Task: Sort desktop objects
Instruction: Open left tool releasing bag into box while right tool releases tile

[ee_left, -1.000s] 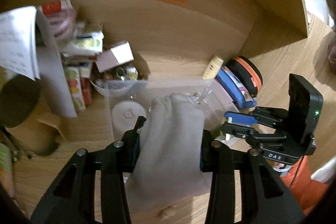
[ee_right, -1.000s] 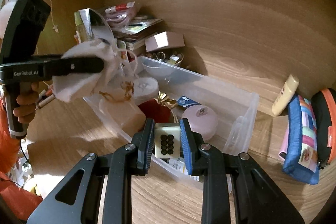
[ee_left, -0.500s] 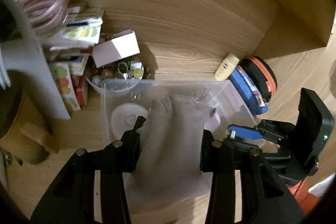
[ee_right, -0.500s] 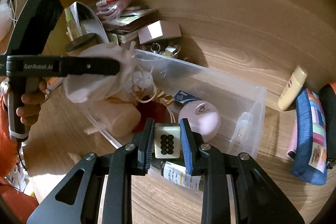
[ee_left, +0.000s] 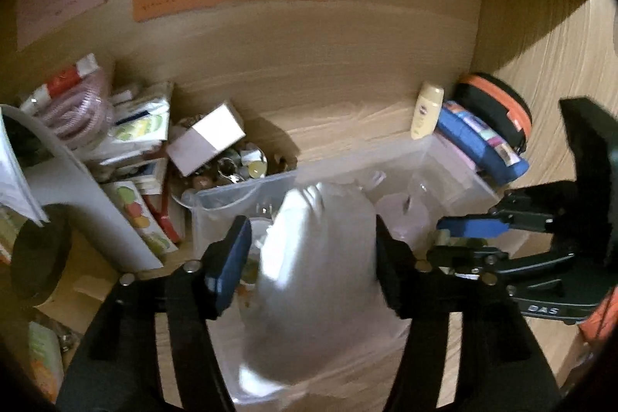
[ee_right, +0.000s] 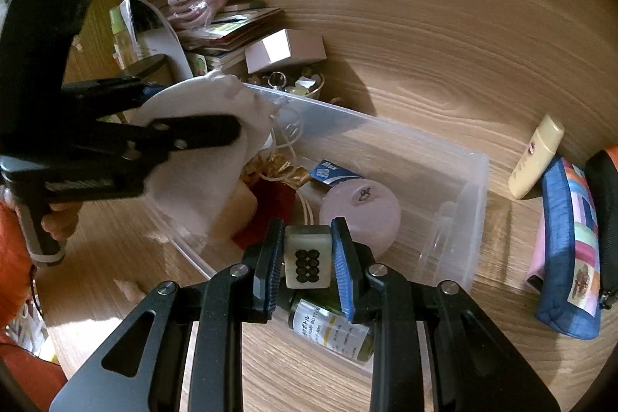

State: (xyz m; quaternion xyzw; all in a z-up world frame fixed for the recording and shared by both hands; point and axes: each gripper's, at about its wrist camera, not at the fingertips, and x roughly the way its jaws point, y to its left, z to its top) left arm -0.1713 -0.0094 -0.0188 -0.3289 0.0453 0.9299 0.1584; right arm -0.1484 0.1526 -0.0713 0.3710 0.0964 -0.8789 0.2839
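A: Mahjong tile sits upright, pinched in the right claw, directly above the clear bin's near edge.

B: And the left claw?

A: Spread, white pouch loose between its fingers, over the bin's left end.

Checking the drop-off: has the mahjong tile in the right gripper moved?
Yes. The mahjong tile, clamped in the right gripper, advanced over the clear bin's near wall.

Both wrist views close above clear bin, facing wooden back wall; each shows other gripper
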